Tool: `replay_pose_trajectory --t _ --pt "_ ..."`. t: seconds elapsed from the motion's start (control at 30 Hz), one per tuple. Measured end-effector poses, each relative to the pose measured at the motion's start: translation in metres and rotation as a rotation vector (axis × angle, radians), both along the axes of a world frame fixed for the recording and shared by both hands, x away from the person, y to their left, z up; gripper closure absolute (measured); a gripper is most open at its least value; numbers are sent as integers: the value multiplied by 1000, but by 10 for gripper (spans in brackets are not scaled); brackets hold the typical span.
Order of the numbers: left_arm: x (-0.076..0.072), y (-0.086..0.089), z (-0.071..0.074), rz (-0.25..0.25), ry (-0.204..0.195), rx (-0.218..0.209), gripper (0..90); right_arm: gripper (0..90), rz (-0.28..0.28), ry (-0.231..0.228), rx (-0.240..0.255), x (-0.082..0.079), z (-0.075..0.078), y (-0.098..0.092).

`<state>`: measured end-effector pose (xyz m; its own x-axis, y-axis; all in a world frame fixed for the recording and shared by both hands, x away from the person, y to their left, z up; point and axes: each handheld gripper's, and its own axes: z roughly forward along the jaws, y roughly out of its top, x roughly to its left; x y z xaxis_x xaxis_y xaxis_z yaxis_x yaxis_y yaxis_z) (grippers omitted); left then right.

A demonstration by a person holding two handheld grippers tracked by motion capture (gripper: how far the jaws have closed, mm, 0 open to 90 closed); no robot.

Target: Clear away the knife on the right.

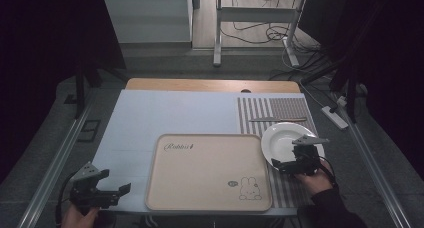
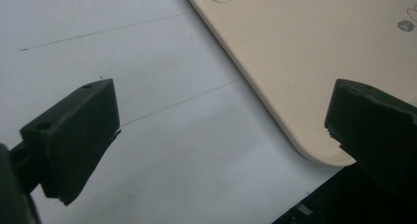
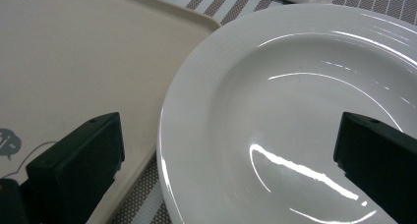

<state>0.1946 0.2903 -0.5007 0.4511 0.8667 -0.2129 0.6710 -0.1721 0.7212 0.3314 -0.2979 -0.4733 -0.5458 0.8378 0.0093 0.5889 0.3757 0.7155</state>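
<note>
A white plate point(image 1: 278, 136) lies on a striped placemat point(image 1: 280, 110) at the right of the table. Just left of it lies a beige tray point(image 1: 207, 168) with a rabbit drawing and nothing on it. My right gripper point(image 1: 291, 159) hangs open over the plate's near edge; in the right gripper view its jaws straddle the plate's rim point(image 3: 196, 86), one above the tray point(image 3: 74, 62), one above the bowl of the plate, with the gripper point(image 3: 228, 145) empty. My left gripper point(image 1: 116, 183) stands open and empty near the tray's front left corner point(image 2: 305, 52).
A pale mat point(image 1: 175, 113) covers most of the table. A knife point(image 1: 277, 119) lies on the placemat behind the plate. The table's front edge runs just under the left gripper. Cables and a stand sit on the floor beyond the table.
</note>
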Motion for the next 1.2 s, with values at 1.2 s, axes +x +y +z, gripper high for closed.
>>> replay_pose_trajectory --t 1.2 --pt "1 1 -1 -4 12 -9 5 0 -29 58 -70 82 -1 1"
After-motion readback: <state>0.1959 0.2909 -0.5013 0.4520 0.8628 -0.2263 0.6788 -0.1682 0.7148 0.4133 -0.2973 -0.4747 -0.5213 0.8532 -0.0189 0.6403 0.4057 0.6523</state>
